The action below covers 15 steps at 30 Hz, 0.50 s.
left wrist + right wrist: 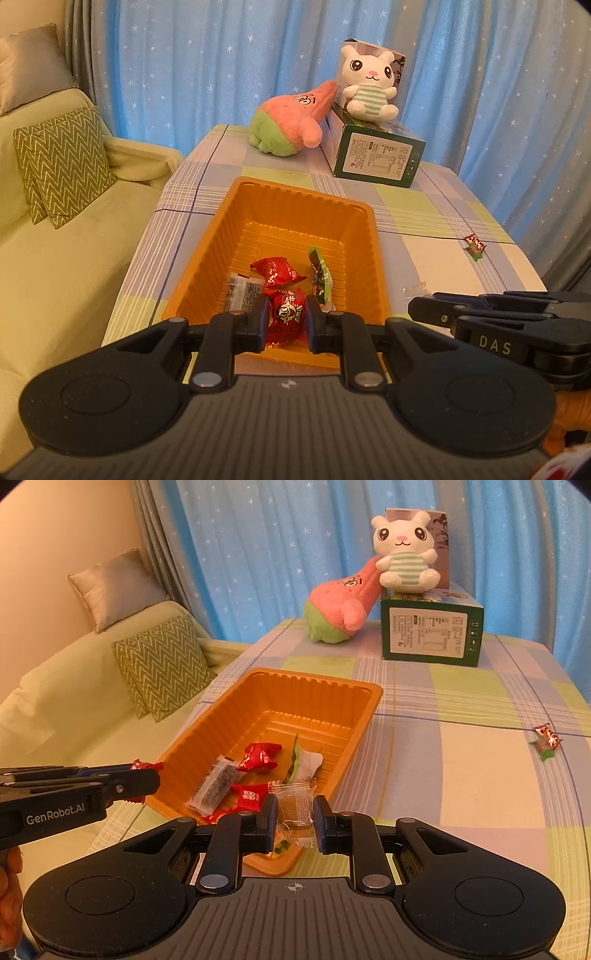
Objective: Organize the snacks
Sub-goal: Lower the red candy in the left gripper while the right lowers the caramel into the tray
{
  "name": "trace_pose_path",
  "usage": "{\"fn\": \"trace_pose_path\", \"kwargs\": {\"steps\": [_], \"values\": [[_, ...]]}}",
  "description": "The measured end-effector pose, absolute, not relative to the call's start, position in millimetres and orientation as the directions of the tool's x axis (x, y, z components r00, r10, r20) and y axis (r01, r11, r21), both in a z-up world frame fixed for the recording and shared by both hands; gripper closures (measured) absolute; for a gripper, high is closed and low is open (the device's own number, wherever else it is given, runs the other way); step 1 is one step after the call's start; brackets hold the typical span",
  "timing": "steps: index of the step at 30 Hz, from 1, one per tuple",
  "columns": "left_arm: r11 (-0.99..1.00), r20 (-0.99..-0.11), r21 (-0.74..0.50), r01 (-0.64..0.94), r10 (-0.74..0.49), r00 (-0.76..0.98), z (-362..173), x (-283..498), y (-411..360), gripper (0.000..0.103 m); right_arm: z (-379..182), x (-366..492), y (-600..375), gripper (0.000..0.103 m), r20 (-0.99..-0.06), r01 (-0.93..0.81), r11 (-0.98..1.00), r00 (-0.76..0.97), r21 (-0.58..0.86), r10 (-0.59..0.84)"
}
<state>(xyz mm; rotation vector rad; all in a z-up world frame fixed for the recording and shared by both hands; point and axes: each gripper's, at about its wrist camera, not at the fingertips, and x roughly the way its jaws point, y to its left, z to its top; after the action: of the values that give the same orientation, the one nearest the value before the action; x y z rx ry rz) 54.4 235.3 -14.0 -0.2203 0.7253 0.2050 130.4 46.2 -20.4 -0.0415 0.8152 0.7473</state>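
An orange plastic tray lies on the checked tablecloth and holds several wrapped snacks. My left gripper is shut on a red snack packet above the tray's near end. In the right wrist view that gripper reaches in from the left with the red packet at its tip. My right gripper is shut on a clear-wrapped snack over the tray's near right corner. In the left wrist view it shows at the right edge. A small red and green candy lies loose on the cloth to the right.
At the table's far end stand a green box, a white rabbit plush on it, and a pink and green plush. A pale green sofa with a zigzag cushion borders the table's left side. Blue starred curtains hang behind.
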Motion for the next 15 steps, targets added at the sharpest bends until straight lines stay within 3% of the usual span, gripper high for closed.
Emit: {"fn": "trace_pose_path", "kwargs": {"steps": [15], "values": [[0.965,-0.693,-0.126,-0.231,0.081,0.717,-26.1,85.1,255.0,0.085,-25.6,157.4,68.3,0.082,-0.675,-0.625,0.743,0.443,0.239,0.59]]}}
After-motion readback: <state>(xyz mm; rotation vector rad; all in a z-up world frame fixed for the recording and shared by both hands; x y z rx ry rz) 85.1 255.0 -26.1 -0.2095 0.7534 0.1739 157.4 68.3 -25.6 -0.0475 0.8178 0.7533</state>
